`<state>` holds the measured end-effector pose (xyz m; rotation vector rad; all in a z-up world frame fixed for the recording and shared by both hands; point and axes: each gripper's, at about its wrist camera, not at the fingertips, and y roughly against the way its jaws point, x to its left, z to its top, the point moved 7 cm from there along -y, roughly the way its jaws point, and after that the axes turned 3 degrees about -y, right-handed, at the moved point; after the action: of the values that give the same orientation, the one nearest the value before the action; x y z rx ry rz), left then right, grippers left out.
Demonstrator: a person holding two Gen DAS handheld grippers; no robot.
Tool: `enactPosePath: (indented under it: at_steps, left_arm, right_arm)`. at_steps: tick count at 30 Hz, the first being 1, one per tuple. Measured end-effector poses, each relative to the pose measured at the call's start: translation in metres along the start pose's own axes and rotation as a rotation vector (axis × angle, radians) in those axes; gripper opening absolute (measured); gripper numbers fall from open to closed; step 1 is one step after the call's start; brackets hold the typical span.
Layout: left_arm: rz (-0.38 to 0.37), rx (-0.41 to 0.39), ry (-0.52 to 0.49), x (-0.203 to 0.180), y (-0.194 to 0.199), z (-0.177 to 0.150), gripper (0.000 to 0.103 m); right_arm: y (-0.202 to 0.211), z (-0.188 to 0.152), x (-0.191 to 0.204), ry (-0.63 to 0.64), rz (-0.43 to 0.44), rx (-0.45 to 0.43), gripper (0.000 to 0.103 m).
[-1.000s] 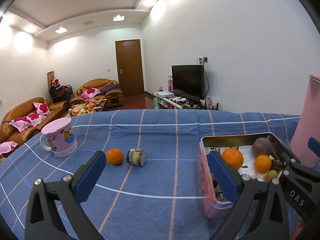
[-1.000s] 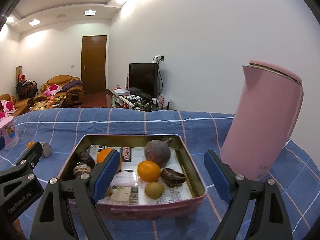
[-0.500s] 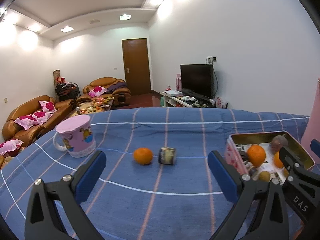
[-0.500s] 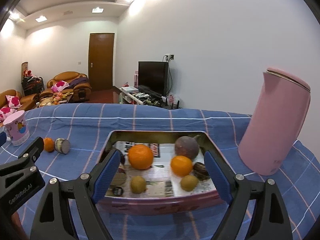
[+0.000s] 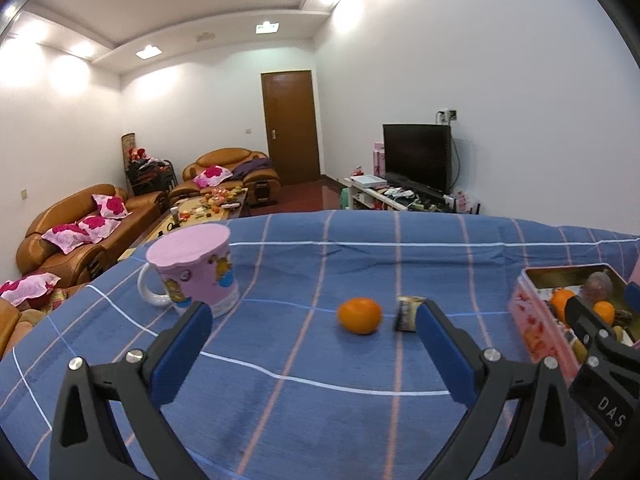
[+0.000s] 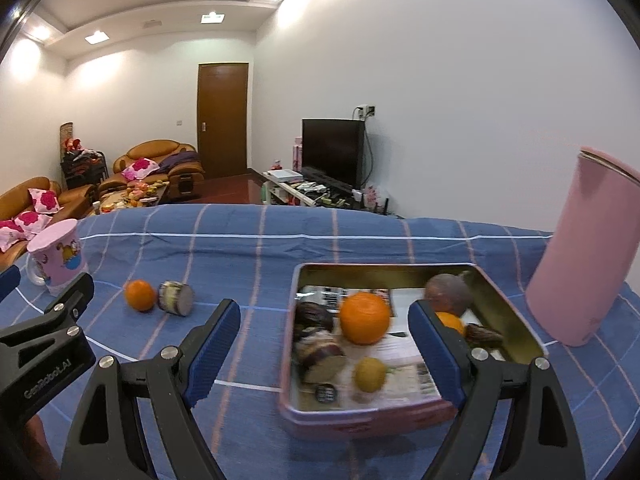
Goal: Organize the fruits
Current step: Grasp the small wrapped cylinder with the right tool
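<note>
A loose orange (image 5: 359, 315) lies on the blue checked cloth, and a small tin (image 5: 408, 313) lies on its side just right of it. My left gripper (image 5: 312, 356) is open and empty, a short way in front of the orange. In the right wrist view the same orange (image 6: 140, 295) and tin (image 6: 176, 298) lie far left. My right gripper (image 6: 324, 344) is open and empty above the left part of the pink tin box (image 6: 360, 420). The box holds a large orange (image 6: 364, 318), a small orange (image 6: 450, 320), a yellow-green fruit (image 6: 370, 374), a purple round fruit (image 6: 446, 292) and dark fruits.
A pink cartoon mug (image 5: 196, 276) stands at the left on the cloth. A tall pink kettle (image 6: 580, 264) stands right of the box. Beyond the table's far edge are sofas (image 5: 80, 232), a coffee table with snacks and a television (image 5: 416, 156).
Both grippers have moved left across the table. In the left wrist view the orange and tin slid to the middle and the box to the right edge. The kettle shifted right in the right wrist view.
</note>
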<state>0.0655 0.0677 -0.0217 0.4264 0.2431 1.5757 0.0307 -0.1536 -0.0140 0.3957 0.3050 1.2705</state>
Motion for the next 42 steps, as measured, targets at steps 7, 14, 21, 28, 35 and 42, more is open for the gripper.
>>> enactPosePath:
  at_steps: [7,14,21,28,35,42]
  left_arm:
    - [0.047,0.050,-0.003,0.038,-0.023,-0.003,0.103]
    - [0.082,0.145,0.056,0.074,-0.050,-0.012,0.103]
    - [0.125,0.167,0.040,0.081,-0.058,-0.013,0.103]
    - [0.147,0.157,0.012,0.079,-0.059,-0.010,0.103]
    - [0.148,0.164,0.015,0.079,-0.060,-0.010,0.103]
    - [0.144,0.166,0.014,0.080,-0.061,-0.010,0.103]
  right_arm:
    - [-0.009,0.003,0.033,0.016,0.047,0.009,0.087]
    - [-0.029,0.007,0.068,0.020,0.118,0.046,0.087]
    - [-0.057,0.006,0.108,0.081,0.158,0.119,0.087]
    - [-0.089,0.001,0.130,0.095,0.190,0.232,0.071]
    - [-0.122,-0.012,0.138,0.046,0.212,0.375,0.056]
    - [-0.131,-0.021,0.141,0.029,0.241,0.439,0.040]
